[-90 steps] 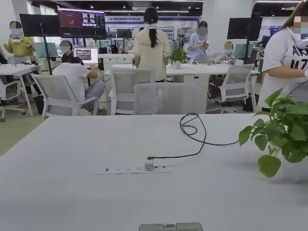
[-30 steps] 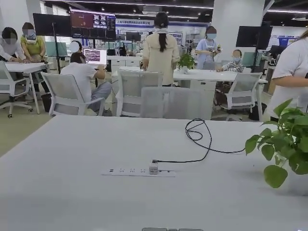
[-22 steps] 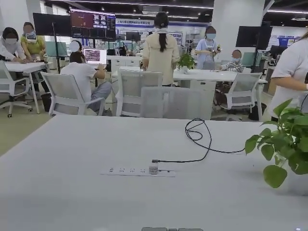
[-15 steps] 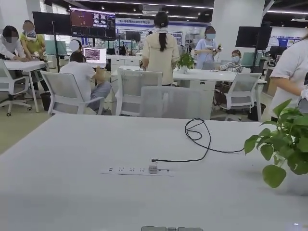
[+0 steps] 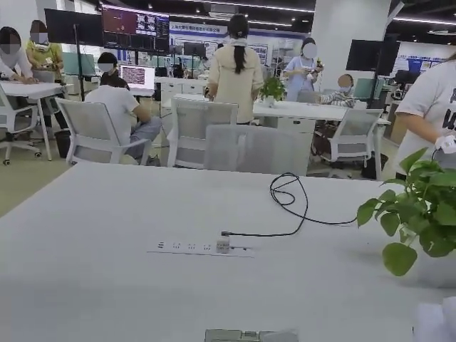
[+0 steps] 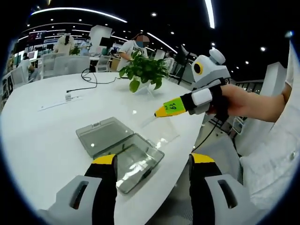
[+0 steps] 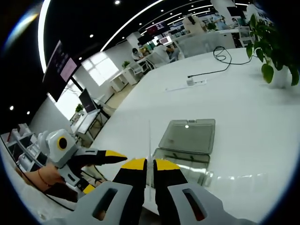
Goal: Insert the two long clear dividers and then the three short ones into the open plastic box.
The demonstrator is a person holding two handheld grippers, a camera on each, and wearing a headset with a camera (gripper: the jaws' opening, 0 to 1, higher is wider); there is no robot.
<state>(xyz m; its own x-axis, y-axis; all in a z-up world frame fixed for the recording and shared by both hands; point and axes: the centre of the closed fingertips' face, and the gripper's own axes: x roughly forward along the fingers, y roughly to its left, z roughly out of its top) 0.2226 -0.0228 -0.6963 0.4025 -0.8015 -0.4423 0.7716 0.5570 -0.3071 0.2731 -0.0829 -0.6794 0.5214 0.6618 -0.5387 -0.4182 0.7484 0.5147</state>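
Note:
The open plastic box [image 6: 119, 146] lies on the white table, lid flat behind the base; its far edge [image 5: 242, 335] pokes into the head view's bottom. My left gripper [image 6: 153, 161] is open, hovering just short of the box with nothing between its jaws. My right gripper [image 7: 150, 165] is shut on a clear divider [image 7: 149, 140], seen edge-on as a thin upright line above the box [image 7: 186, 140]. In the left gripper view the right gripper [image 6: 194, 96] reaches in from the right, the divider [image 6: 161, 130] hanging faintly below its yellow tip. The left gripper [image 7: 89, 159] shows low on the left.
A white power strip [image 5: 199, 247] with a plugged black cable [image 5: 288, 203] lies mid-table. A potted green plant [image 5: 417, 214] stands at the right edge. Beyond the table are chairs [image 5: 249, 149], desks and several people. A pale blurred shape [image 5: 436, 322] sits in the head view's bottom right corner.
The head camera has tipped slightly, so the box edge shows a little more. A pale blurred shape has come into the bottom right corner.

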